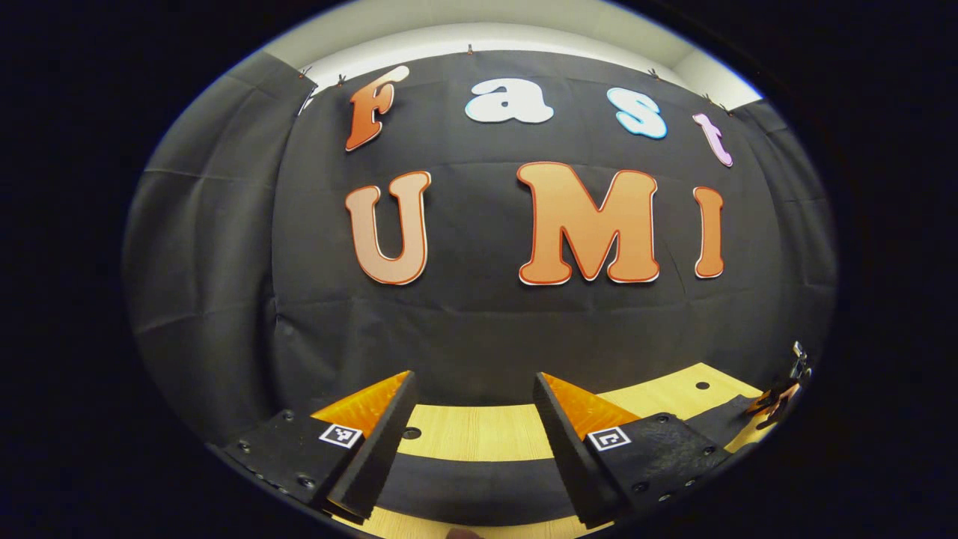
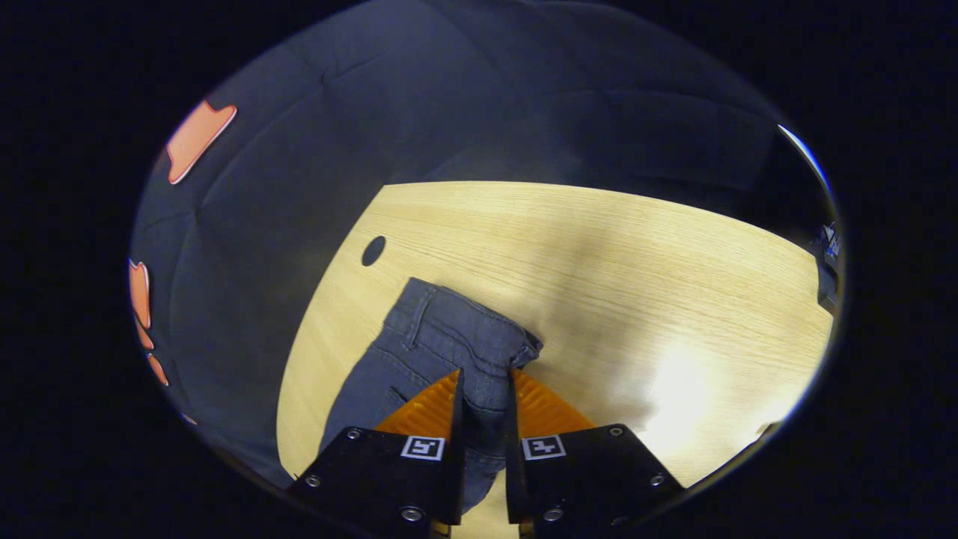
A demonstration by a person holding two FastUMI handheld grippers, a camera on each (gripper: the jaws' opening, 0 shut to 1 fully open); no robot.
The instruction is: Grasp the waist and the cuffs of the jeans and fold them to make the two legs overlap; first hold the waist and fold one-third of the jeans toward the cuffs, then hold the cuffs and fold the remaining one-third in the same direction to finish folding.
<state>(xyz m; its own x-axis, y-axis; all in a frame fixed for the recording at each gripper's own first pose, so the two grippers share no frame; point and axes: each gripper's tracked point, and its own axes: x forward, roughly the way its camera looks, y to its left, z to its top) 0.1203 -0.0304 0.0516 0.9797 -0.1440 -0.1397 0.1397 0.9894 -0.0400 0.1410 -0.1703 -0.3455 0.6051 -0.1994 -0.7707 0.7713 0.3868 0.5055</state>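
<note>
Recording booth, black cloth wall (image 1: 479, 329) hung by clips, pale wooden table (image 2: 599, 254) with cable hole (image 2: 373, 251)

Left gripper view faces the wall low over the table (image 1: 479, 434); right gripper view looks down onto it.
</note>
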